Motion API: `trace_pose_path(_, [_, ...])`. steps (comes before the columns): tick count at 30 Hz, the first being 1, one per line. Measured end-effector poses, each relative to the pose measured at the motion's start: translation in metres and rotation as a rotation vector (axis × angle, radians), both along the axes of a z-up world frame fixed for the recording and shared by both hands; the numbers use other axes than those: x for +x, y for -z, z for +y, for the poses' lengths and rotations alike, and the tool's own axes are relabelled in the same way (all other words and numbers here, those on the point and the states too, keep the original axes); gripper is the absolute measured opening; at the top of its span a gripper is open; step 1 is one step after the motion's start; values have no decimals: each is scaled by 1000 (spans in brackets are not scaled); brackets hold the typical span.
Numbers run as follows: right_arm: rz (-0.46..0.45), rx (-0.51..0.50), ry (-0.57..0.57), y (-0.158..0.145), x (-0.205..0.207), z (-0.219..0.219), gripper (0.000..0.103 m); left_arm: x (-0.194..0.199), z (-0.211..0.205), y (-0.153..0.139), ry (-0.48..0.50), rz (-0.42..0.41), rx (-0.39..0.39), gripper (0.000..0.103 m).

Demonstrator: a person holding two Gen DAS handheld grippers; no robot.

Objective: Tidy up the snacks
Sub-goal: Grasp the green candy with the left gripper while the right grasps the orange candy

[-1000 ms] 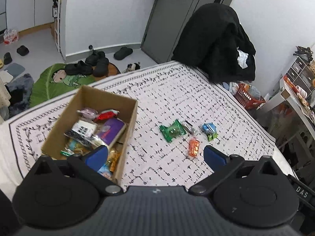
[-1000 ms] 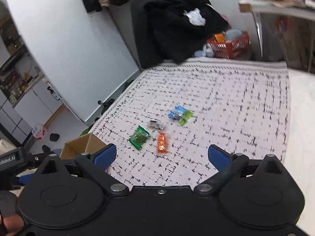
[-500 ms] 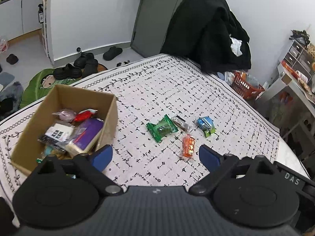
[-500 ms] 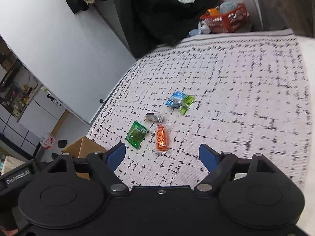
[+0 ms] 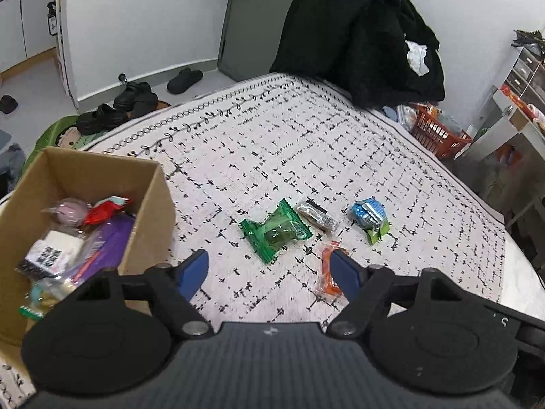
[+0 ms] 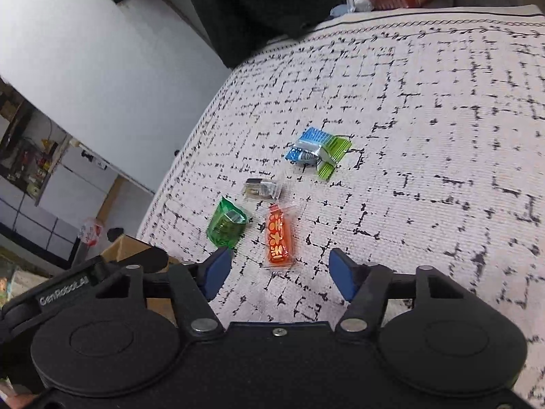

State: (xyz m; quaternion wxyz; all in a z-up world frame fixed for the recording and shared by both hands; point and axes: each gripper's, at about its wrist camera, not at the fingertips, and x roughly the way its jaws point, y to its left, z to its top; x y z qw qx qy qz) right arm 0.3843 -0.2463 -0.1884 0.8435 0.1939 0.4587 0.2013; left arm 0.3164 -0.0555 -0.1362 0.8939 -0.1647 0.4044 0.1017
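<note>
Cardboard box (image 5: 85, 184) is my landmark: it sits at one edge of the tabletop (image 5: 306, 143), which is covered by a white cloth with a black broken-line pattern, and it already holds several wrapped snacks, among them a purple packet (image 5: 112, 238) and a red wrapper (image 5: 105, 209). Beside the box, out on the cloth, I see four loose snacks close together: a green packet (image 5: 276, 230) nearest the box, a small dark clear-wrapped piece (image 5: 316, 216) just beyond it, a blue-and-green packet (image 5: 369, 214) farthest from the box, and an orange bar (image 6: 279, 237). My left claw (image 5: 269, 271) is half-wide and closing, nothing between its blue pads; the green packet lies just ahead of it, the box close at its left pad. My right claw (image 6: 279, 269) is also half-wide and closing, pads not pressing anything; the orange bar lies on the cloth just ahead of the gap. Only a corner of the box (image 6: 126, 248) shows there.
</note>
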Motion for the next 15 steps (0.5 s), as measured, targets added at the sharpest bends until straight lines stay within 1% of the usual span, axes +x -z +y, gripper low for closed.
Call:
trace_pose_path(1, [1, -9, -13, 3, 3, 3, 60, 4, 0, 4, 2, 5, 1, 72])
trace_pose_path(3, [13, -9, -34, 10, 8, 8, 54, 11, 1, 10, 4, 14, -2, 69])
trace_pose_path(8, [30, -33, -61, 22, 23, 18, 52, 26, 5, 26, 3, 33, -9, 62])
trace_pose_path(11, [27, -55, -80, 27, 31, 26, 51, 33, 8, 34, -8, 39, -20, 60])
trace_pose_path(13, [29, -65, -90, 30, 36, 31, 48, 39, 10, 39, -10, 42, -23, 60])
trace_pose_path(15, [33, -74, -111, 34, 41, 37, 39, 45, 11, 44, -10, 45, -30, 60])
